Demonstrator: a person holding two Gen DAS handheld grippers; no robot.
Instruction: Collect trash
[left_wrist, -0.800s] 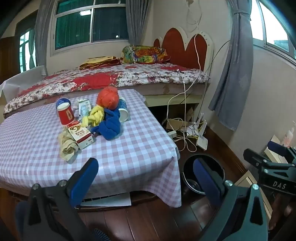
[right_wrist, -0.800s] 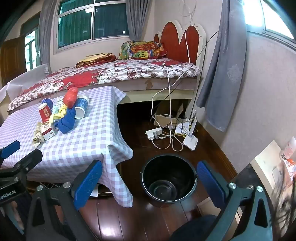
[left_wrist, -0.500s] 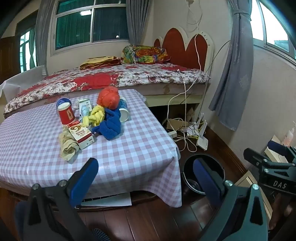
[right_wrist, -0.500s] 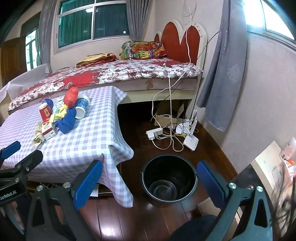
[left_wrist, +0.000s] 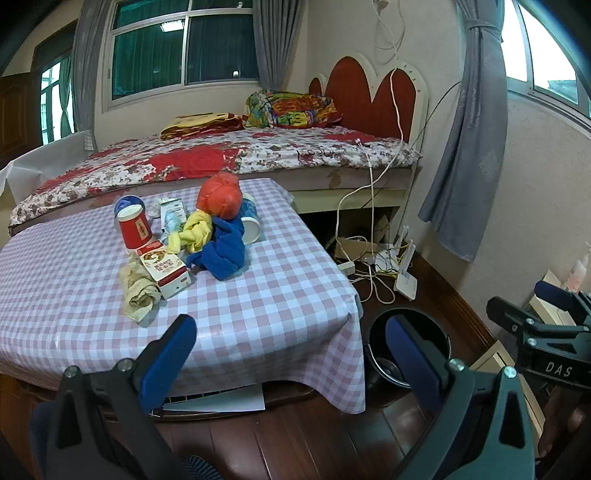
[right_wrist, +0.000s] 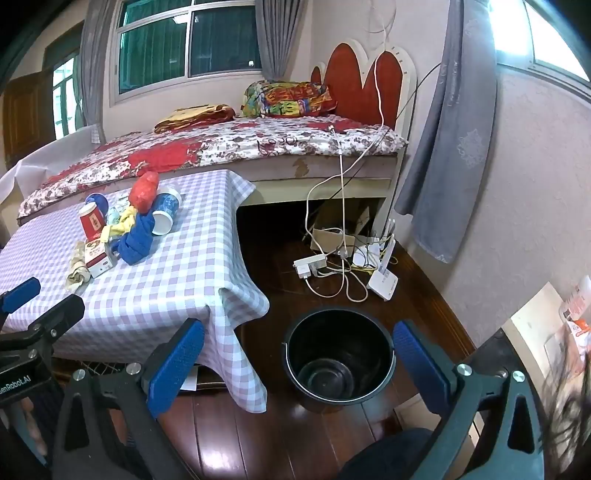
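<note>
Crumpled and soft, the trash sits clustered on the desk (left_wrist: 258, 295), at about 10 o'clock in the left wrist view: a beige paper wad (left_wrist: 138, 291), a small red-and-white carton (left_wrist: 166, 271), a red paper cup (left_wrist: 135, 229) standing upright, a twisted yellow cloth (left_wrist: 195, 230), a knotted blue cloth (left_wrist: 223, 251), an orange-red crumpled ball (left_wrist: 219, 195) and a blue-and-white cup (left_wrist: 251, 221) lying on its side. Glossy checked pink-and-white oilcloth covers the desk and drapes over its corner. Round and black, a plastic bucket (right_wrist: 340, 358) stands on the dark wooden floor (right_wrist: 288, 435) just beside that corner. Left hand-held gripper (left_wrist: 291, 354): blue-padded fingers spread wide, holding nothing, short of the desk's near edge. Right hand-held gripper (right_wrist: 299, 362): likewise wide and unloaded, above the bucket. White cables (right_wrist: 340, 258) tangle at 12 o'clock from the bucket, below the bed (left_wrist: 258, 155).
</note>
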